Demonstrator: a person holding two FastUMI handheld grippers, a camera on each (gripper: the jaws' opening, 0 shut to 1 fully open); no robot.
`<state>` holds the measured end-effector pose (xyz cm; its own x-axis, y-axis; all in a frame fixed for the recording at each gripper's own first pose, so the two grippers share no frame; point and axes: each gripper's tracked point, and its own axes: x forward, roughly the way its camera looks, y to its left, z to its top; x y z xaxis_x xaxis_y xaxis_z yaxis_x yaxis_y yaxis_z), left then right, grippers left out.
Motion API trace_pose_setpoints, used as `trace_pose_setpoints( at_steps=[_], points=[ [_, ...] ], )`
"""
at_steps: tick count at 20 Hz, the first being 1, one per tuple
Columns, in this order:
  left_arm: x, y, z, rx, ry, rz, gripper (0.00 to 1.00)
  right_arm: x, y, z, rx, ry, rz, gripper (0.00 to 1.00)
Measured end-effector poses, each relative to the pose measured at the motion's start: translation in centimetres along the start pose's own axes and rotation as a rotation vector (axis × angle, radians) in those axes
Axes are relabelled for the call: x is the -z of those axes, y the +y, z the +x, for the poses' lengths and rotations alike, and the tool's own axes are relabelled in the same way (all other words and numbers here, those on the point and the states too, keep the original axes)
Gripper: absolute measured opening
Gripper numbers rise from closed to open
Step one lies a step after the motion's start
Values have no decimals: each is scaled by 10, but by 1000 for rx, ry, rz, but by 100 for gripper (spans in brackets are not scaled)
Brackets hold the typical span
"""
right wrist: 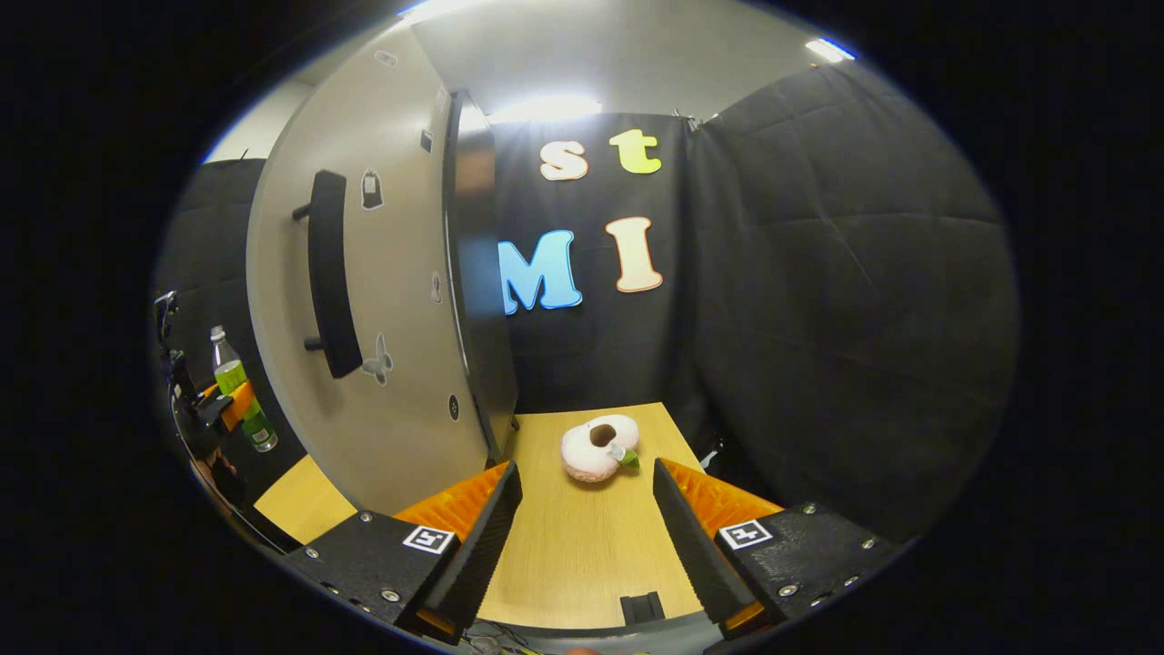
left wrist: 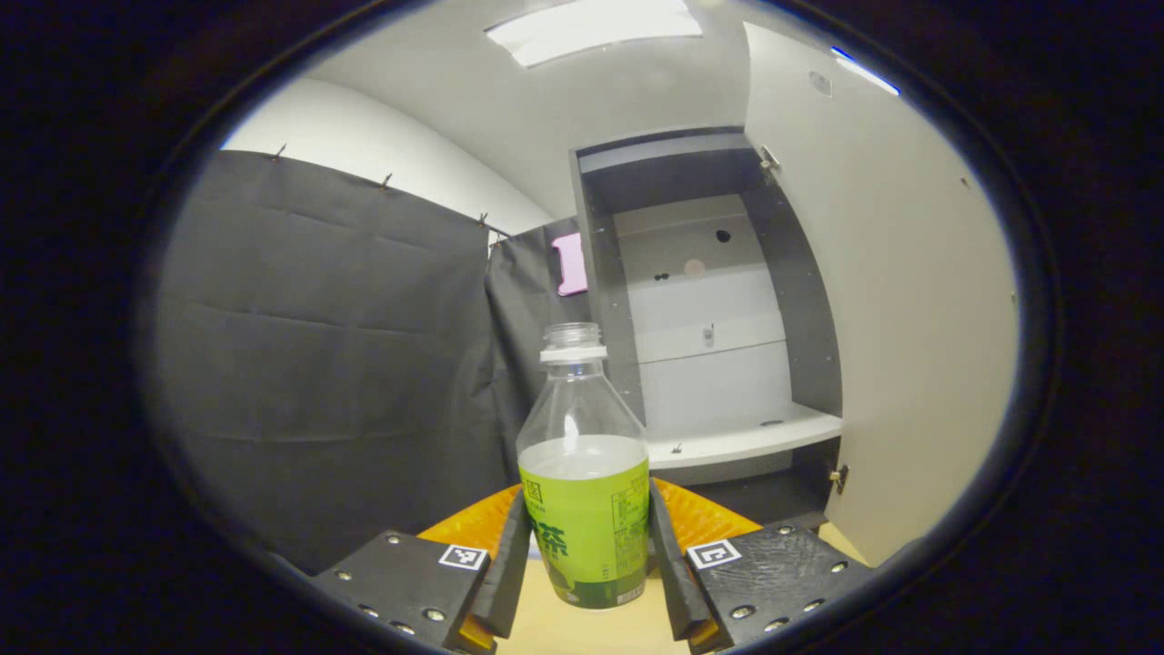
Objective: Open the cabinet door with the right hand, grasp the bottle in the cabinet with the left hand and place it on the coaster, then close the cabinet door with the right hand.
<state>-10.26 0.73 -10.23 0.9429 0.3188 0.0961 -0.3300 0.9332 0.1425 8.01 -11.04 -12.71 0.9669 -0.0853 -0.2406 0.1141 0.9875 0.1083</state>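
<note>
A clear bottle [left wrist: 587,491] with a green label and pale liquid stands upright between the fingers of my left gripper [left wrist: 587,555], which is shut on its labelled part. Wooden table shows under its base; I cannot tell if they touch. Behind it the cabinet [left wrist: 718,300] stands with its door [left wrist: 909,318] swung wide to the right. In the right gripper view my right gripper [right wrist: 587,537] is open over the table, with nothing between its fingers. A round white and pink coaster [right wrist: 598,448] lies just ahead of it. At far left the bottle [right wrist: 227,368] sits in the left gripper [right wrist: 232,405].
The open door [right wrist: 391,300] with its black bar handle [right wrist: 327,273] stands to the left of my right gripper. A white shelf [left wrist: 737,441] crosses the cabinet's inside. The wooden table [right wrist: 582,564] reaches to the black cloth walls.
</note>
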Motion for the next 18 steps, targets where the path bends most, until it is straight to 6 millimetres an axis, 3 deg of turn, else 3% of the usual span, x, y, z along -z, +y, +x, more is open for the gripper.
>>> trace_pose_setpoints(
  at_steps=[3, 4, 9, 11, 18],
  points=[
    [49, 10, -29, -18, 29, 31, 68, 8, 2, 10, 4, -22, -33, 90],
    [66, 11, -36, -13, 40, 37, 64, 13, 4, 14, 10, -25, -46, 90],
    [141, 22, -62, -12, 53, 18, 64, 48, 17, 32, 39, -22, -135, 90],
    [176, 19, -67, -7, 77, -3, 64, 66, 21, 39, 49, 1, -166, 90],
    [258, -13, -77, 30, 73, -16, 69, 104, 21, 39, 71, 37, -270, 92]
  ],
)
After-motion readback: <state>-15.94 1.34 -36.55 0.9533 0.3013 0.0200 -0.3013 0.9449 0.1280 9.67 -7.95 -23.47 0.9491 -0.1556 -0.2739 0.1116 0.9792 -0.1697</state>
